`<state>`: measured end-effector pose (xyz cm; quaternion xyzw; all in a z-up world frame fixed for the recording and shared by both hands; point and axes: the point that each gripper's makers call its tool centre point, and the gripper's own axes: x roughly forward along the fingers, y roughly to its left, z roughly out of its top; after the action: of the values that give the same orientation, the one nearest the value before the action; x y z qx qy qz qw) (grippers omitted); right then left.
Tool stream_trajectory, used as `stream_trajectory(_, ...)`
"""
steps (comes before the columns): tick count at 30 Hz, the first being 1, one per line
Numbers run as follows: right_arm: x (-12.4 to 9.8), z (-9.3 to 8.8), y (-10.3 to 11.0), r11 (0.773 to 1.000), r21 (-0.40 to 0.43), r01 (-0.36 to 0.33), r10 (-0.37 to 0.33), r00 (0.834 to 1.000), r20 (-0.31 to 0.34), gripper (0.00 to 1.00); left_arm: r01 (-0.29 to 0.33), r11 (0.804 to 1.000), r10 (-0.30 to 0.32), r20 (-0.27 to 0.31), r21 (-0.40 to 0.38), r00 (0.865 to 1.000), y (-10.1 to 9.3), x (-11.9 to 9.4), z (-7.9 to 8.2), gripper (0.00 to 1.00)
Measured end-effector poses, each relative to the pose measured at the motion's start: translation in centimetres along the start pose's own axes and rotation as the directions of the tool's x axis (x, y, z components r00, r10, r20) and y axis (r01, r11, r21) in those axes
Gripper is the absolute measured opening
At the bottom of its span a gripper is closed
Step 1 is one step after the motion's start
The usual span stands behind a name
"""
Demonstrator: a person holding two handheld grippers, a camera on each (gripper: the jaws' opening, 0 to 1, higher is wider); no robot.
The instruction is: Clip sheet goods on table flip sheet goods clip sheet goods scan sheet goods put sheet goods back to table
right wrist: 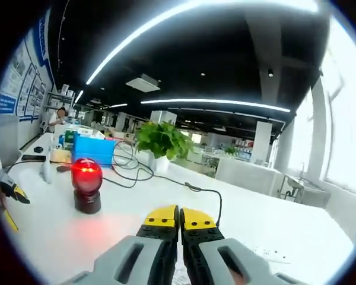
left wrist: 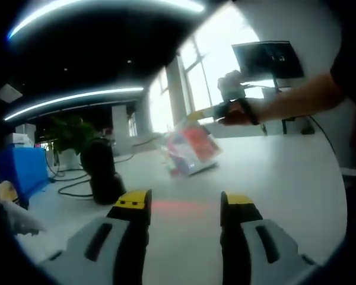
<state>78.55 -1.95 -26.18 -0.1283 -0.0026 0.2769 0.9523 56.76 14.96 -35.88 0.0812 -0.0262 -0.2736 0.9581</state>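
Note:
In the left gripper view, the sheet goods point(left wrist: 191, 147), a clear packet with red and blue print, hangs tilted above the white table point(left wrist: 273, 178). My right gripper point(left wrist: 196, 116), held by a person's hand, pinches its upper corner. My left gripper point(left wrist: 184, 205) stands open low over the table, nothing between its yellow-tipped jaws. A red glow lies on the table just ahead of them. The black scanner point(left wrist: 102, 172) stands to the left of the packet. In the right gripper view, my right gripper point(right wrist: 178, 217) has its jaws pressed together, facing the scanner point(right wrist: 86, 181), whose head glows red.
Black cables point(right wrist: 136, 172) trail across the table behind the scanner toward a potted plant point(right wrist: 162, 141) and a blue box point(right wrist: 94, 149). A monitor point(left wrist: 267, 59) stands at the table's far side. The tip of my left gripper point(right wrist: 10, 191) shows at the left edge.

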Motion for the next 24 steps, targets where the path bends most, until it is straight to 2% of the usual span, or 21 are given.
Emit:
stream_trajectory(5, 0.6, -0.6, -1.0, 1.000, -0.020, 0.019, -0.019, 1.000, -0.014, 0.00, -0.004, 1.000, 0.005, -0.011, 0.010, 1.000, 0.0, 0.1, -0.2, 0.39)
stream_trajectory(11, 1.8, -2.6, -2.7, 1.000, -0.003, 0.016, -0.016, 0.998, -0.053, 0.00, -0.007, 1.000, 0.007, -0.022, 0.014, 1.000, 0.0, 0.2, -0.4, 0.39)
stream_trajectory(13, 2.3, -3.8, -2.5, 0.997, 0.074, -0.018, 0.025, 0.995, -0.099, 0.00, -0.008, 1.000, 0.009, -0.025, 0.014, 1.000, 0.0, 0.3, -0.4, 0.39)
stream_trajectory(15, 2.8, -4.2, -3.2, 0.999, 0.050, -0.020, 0.025, 0.995, -0.101, 0.00, -0.012, 1.000, 0.012, -0.031, 0.017, 0.999, 0.1, 0.4, -0.6, 0.39)
stream_trajectory(24, 4.7, -4.9, -4.0, 0.993, 0.019, -0.117, 0.119, 0.985, -0.123, 0.00, -0.020, 1.000, 0.021, -0.038, 0.016, 0.999, 0.3, 0.4, -0.7, 0.39)
